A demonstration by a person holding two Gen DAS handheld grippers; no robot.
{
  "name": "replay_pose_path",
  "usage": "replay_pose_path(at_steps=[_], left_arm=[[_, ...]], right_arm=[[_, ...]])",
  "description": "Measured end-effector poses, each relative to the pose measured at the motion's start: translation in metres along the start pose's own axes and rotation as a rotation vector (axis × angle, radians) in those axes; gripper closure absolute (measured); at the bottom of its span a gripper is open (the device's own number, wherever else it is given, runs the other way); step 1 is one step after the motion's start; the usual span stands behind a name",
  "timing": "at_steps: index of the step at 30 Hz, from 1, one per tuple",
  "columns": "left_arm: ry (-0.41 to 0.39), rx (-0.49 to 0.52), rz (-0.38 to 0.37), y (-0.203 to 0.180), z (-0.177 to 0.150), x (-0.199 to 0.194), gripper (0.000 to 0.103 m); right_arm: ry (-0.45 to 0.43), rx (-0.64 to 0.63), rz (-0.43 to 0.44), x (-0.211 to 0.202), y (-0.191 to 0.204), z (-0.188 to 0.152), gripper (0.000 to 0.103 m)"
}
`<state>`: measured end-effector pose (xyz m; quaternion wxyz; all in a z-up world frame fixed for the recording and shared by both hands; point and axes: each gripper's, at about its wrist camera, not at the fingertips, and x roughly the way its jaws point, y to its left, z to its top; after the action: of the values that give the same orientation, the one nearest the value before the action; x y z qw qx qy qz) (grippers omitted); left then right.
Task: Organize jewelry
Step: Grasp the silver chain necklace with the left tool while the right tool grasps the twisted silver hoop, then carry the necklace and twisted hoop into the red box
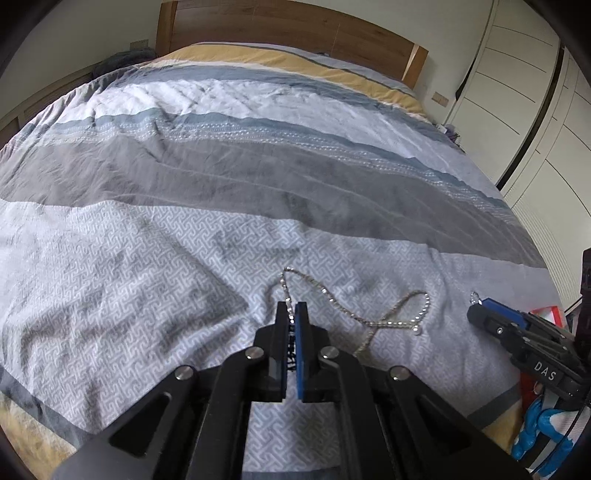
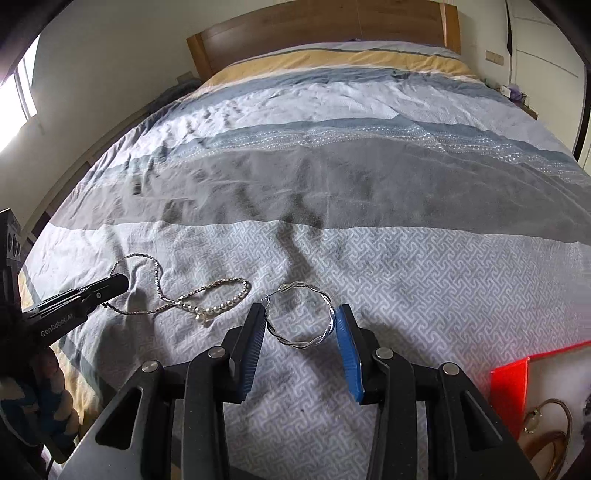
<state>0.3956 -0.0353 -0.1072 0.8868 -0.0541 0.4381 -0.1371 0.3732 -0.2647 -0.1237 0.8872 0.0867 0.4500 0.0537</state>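
Soft daylight, window (image 2: 16, 92) glare, faint shadows, fisheye-bent edges

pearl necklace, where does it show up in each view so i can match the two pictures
Left wrist view: pearl necklace lies low, right of centre, its chain running between the shut left gripper's fingers.
Right wrist view: pearl necklace lies low on the left, left of the hoop earring.
Shared landmark: the wooden headboard along the top.

My matt black plastic left gripper (image 1: 291, 310) carried ribbed blue pads. Twisted shiny silver metal hoop earring (image 2: 301, 319) lay on wrinkled matt grey patterned cloth bedspread (image 2: 424, 288); wooden headboard (image 2: 325, 26) looked smooth.
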Motion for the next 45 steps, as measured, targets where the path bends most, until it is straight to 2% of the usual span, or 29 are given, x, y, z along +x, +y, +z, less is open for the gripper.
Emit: replay_pose_path(at_steps=[10,17,23,31,34,38,45], left_arm=[[-0.088,0.043,-0.022,-0.037,0.014,-0.075,0.101],[-0.141,0.077,-0.066,-0.070,0.021,-0.126,0.101],[-0.162,0.134,-0.169,-0.128,0.022,-0.155,0.101],[-0.193,0.243,-0.340,-0.237,0.025,-0.178,0.101],[-0.201,0.278,-0.396,-0.275,0.025,-0.182,0.101],[-0.183,0.325,-0.427,-0.313,0.016,-0.170,0.101],[0.005,0.356,-0.396,-0.337,-0.038,-0.099,0.101]], right_arm=[[-0.047,-0.027,0.027,-0.071,0.017,-0.009,0.064],[-0.105,-0.037,0.024,-0.131,0.019,-0.015,0.064],[-0.146,-0.012,-0.013,-0.175,-0.002,-0.025,0.064],[-0.164,0.066,-0.111,-0.213,-0.068,-0.050,0.064],[-0.168,0.097,-0.155,-0.226,-0.099,-0.062,0.064],[-0.165,0.144,-0.205,-0.236,-0.137,-0.076,0.064],[-0.116,0.188,-0.243,-0.223,-0.179,-0.104,0.064]])
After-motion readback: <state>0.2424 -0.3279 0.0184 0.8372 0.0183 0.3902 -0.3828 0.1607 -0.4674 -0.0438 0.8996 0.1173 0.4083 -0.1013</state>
